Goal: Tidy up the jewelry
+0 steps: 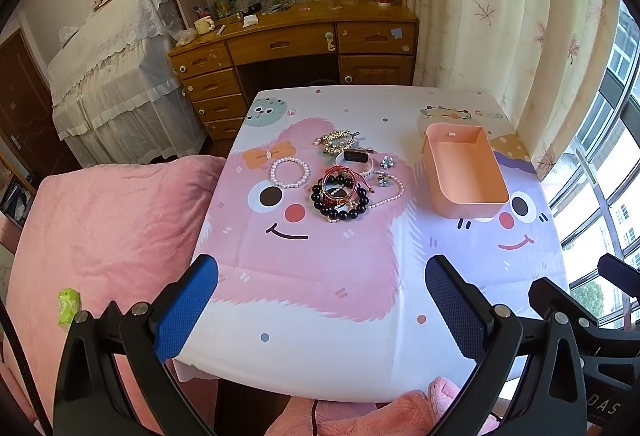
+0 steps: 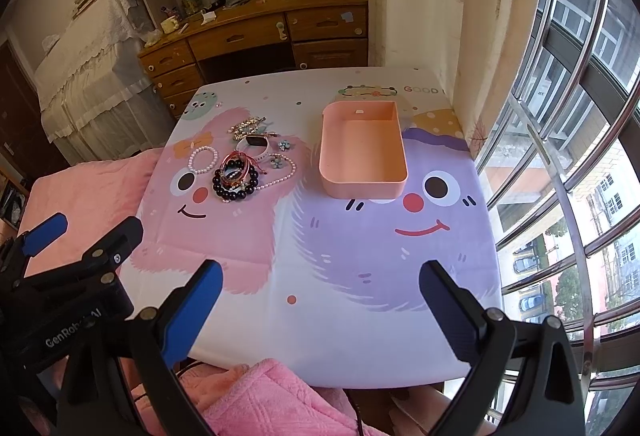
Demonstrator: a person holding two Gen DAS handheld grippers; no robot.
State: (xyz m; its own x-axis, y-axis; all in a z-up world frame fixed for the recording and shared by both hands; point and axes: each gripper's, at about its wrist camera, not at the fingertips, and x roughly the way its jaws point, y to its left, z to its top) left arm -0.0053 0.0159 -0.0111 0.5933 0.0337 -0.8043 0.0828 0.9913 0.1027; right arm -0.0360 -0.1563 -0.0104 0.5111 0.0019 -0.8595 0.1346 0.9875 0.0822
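Observation:
A heap of jewelry lies on the cartoon tablecloth (image 1: pixel 304 276): a white pearl bracelet (image 1: pixel 290 172) (image 2: pixel 203 160), a black bead bracelet (image 1: pixel 341 201) (image 2: pixel 235 185) with red bangles (image 1: pixel 338 178) on it, a pearl necklace (image 1: pixel 390 192), a gold chain (image 1: pixel 336 140) and a white band with a black face (image 1: pixel 356 158) (image 2: pixel 256 143). To its right stands an empty peach box (image 1: pixel 464 172) (image 2: pixel 362 152). My left gripper (image 1: pixel 322 312) hangs open over the near table edge. My right gripper (image 2: pixel 320 310) is open too, well short of the box.
A pink blanket (image 1: pixel 100 220) covers the bed left of the table. Behind the table stands a wooden desk (image 1: pixel 296 36) with drawers and shelves. Curtain (image 1: pixel 500 16) and window (image 2: pixel 580 156) bound the right side. The left gripper's body (image 2: pixel 72 276) shows in the right wrist view.

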